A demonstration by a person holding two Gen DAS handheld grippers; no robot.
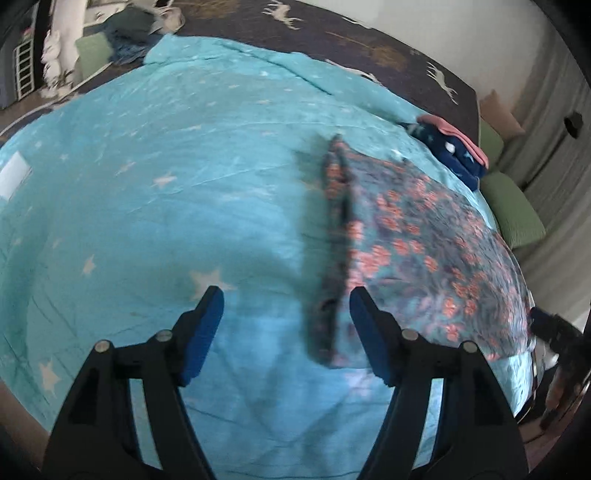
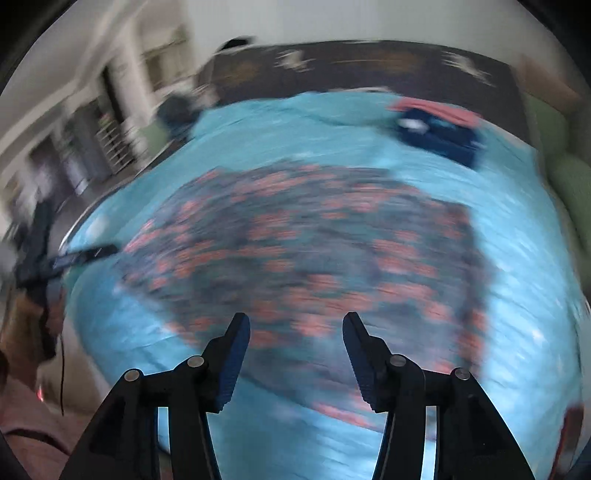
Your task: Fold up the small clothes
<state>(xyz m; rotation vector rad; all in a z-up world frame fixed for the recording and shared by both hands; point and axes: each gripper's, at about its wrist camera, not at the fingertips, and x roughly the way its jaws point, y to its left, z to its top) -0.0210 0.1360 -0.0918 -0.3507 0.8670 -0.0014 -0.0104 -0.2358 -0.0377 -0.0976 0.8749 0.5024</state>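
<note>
Turquoise cloth printed with white stars (image 1: pixel 155 206) covers the surface under both claws, and on it lies the floral garment (image 1: pixel 417 236), a dusky blue-grey piece dotted with coral-pink blossoms. Seen from the left wrist, the left claw (image 1: pixel 287 295) hangs just above the starry cloth with its blue-padded fingers (image 1: pixel 207 332) spread wide and nothing between them; the garment lies ahead and to the right of it, its near left edge doubled into a thick folded band (image 1: pixel 334 229) that runs away from the claw, and the right-hand finger overlaps the garment's near corner in the view, though whether it touches the fabric I cannot tell. Beyond the garment, further right and well apart from the left claw, sits a navy piece with pale specks (image 1: pixel 454 151) with a pink piece (image 1: pixel 458 134) on top of it. Green cushions (image 1: pixel 517 210) show past the right edge of the starry cloth, and a dark spread with white deer figures (image 1: pixel 332 33) lies at the far side. From the right wrist everything is smeared by motion blur: the right claw (image 2: pixel 296 321) is also wide open and empty, poised over the near edge of the floral garment (image 2: pixel 314 236), which spreads out directly ahead of it, with the navy piece (image 2: pixel 436 136) beyond and to the right.
</note>
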